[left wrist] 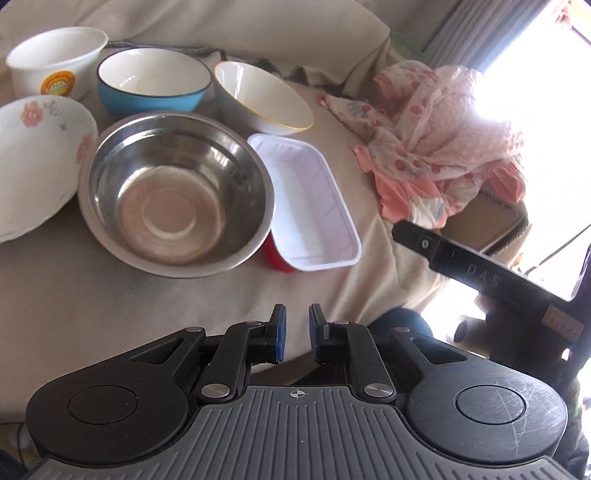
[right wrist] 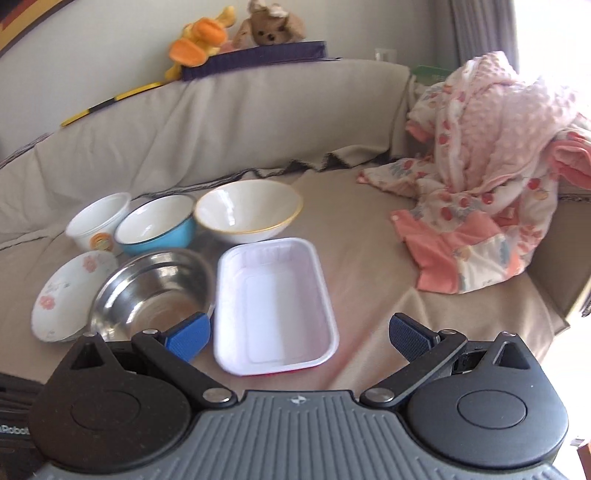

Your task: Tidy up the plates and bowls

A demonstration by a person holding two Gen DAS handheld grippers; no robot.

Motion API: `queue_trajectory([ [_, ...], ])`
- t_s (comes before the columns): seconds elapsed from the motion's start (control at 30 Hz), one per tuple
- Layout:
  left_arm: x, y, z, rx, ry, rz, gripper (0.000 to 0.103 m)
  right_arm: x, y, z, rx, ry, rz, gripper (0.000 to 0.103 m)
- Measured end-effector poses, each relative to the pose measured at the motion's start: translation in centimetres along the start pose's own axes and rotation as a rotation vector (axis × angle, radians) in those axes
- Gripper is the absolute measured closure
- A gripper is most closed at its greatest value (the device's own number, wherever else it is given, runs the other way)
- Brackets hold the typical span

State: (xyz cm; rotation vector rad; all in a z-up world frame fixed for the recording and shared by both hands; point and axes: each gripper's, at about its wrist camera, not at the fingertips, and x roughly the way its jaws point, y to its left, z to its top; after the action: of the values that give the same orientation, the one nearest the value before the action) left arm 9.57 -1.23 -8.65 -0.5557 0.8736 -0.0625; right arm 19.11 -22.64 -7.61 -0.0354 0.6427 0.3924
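On a beige-covered sofa seat lie a steel bowl [left wrist: 177, 192] [right wrist: 155, 291], a white rectangular tray [left wrist: 310, 199] [right wrist: 273, 299] with a red underside, a white bowl with a gold rim [left wrist: 258, 96] [right wrist: 247, 210], a blue bowl [left wrist: 153, 79] [right wrist: 157, 225], a white cup-like bowl with an orange sticker [left wrist: 55, 62] [right wrist: 98, 219] and a flowered white plate [left wrist: 37, 162] [right wrist: 68, 295]. My left gripper [left wrist: 297, 332] is nearly closed with a small gap, empty, in front of the steel bowl and tray. My right gripper [right wrist: 299, 339] is wide open, empty, just before the tray's near edge.
A heap of pink and white baby clothes [left wrist: 443, 147] [right wrist: 491, 192] lies at the right on the seat. The sofa back [right wrist: 221, 118] rises behind the dishes, with plush toys [right wrist: 236, 33] on top. The right gripper's black body [left wrist: 487, 273] shows at the left wrist view's right.
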Motion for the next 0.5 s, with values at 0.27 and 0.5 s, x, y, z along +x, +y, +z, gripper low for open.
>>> queue_trajectory([
  [0.27, 4.8, 0.8, 2.3, -0.133, -0.015, -0.011, 0.088, 6.2, -5.8, -1.2, 0.22, 0.162, 0.128, 0.003],
  [0.5, 7.3, 1.5, 2.9, -0.152, 0.029, 0.022, 0.089, 10.1, -5.4, -0.4, 0.219, 0.179, 0.197, 0.033],
])
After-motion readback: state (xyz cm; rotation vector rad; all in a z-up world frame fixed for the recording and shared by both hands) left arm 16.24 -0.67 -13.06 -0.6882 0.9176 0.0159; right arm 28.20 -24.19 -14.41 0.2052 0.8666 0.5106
